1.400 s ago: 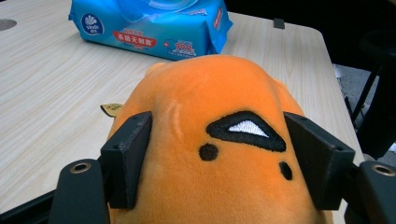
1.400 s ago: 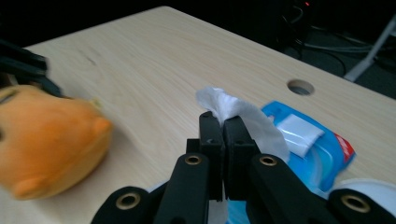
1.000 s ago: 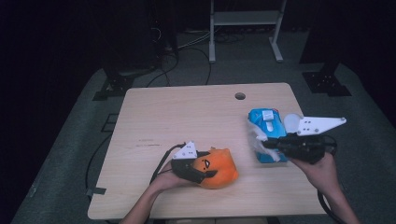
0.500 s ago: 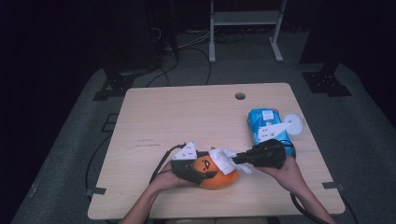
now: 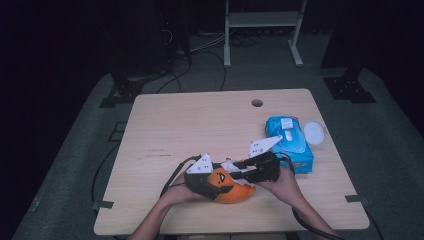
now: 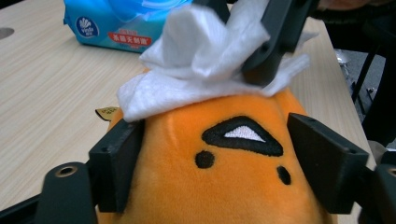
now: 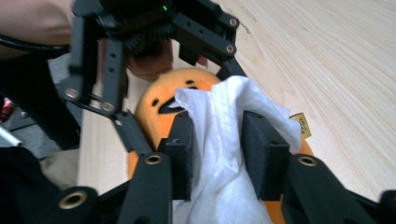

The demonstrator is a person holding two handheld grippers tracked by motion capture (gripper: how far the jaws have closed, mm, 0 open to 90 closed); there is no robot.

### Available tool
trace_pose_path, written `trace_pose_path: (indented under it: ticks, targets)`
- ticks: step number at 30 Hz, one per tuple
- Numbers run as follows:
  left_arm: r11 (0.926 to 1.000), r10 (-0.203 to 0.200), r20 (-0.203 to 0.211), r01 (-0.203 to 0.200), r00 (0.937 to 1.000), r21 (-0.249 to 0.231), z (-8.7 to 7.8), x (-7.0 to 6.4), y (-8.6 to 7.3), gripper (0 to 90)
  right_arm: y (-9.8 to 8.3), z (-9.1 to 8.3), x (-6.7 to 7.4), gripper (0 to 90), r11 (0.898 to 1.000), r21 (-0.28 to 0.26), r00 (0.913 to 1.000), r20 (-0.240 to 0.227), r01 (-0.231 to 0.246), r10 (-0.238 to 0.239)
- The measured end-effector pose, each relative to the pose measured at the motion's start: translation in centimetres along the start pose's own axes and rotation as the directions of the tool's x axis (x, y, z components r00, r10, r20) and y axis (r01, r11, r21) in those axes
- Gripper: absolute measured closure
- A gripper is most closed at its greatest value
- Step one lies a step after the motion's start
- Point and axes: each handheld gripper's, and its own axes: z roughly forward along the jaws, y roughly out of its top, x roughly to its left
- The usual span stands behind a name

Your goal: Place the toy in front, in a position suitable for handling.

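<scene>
An orange plush toy (image 5: 235, 191) with a black stitched face (image 6: 243, 135) lies near the table's front edge. My left gripper (image 5: 224, 185) is shut on its sides; its jaws have just been opening a little, and the pads (image 6: 116, 163) still press the plush. My right gripper (image 5: 234, 169) comes in from the right with a white wipe (image 7: 219, 126) bunched between its pads. Its jaws have just been opening, and the wipe still fills the gap. The wipe (image 6: 196, 70) rests on top of the plush (image 7: 154, 102).
A blue pack of wipes (image 5: 290, 142) lies to the right of the hands, with a white round lid (image 5: 314, 132) beside it. A cable hole (image 5: 257, 103) sits near the table's far edge. Bare wood stretches to the left and back.
My right gripper has moved left and down from the blue pack to the plush, bringing the white wipe onto it. The left gripper and the plush have stayed in place.
</scene>
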Motion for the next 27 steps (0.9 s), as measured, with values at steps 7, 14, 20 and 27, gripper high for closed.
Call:
trace_pose_path:
  ticks: [7,14,20,27]
  targets:
    - [0.9988,-0.039,0.011,0.038,0.9992,0.030,-1.5,0.5,0.7,12.7,-0.7,0.4,-0.2,77.9,1.000,-0.028,0.9999,0.006,-0.009,0.009]
    - [0.9987,-0.019,-0.001,0.019,0.9998,0.047,-1.7,1.1,0.2,29.5,-1.2,-0.7,-0.4,84.0,1.000,-0.026,0.9989,0.046,-0.004,0.005]
    - [0.9979,-0.058,-0.002,0.058,0.9983,0.030,-1.8,1.9,-0.4,31.7,-3.2,-2.4,-0.4,84.4,0.999,-0.015,0.9959,0.079,-0.042,0.043]
    - [0.9943,-0.106,-0.020,0.106,0.9942,0.006,-1.3,2.3,-0.5,32.2,-2.4,-1.4,2.5,84.5,0.999,-0.008,0.9988,0.021,0.044,-0.044]
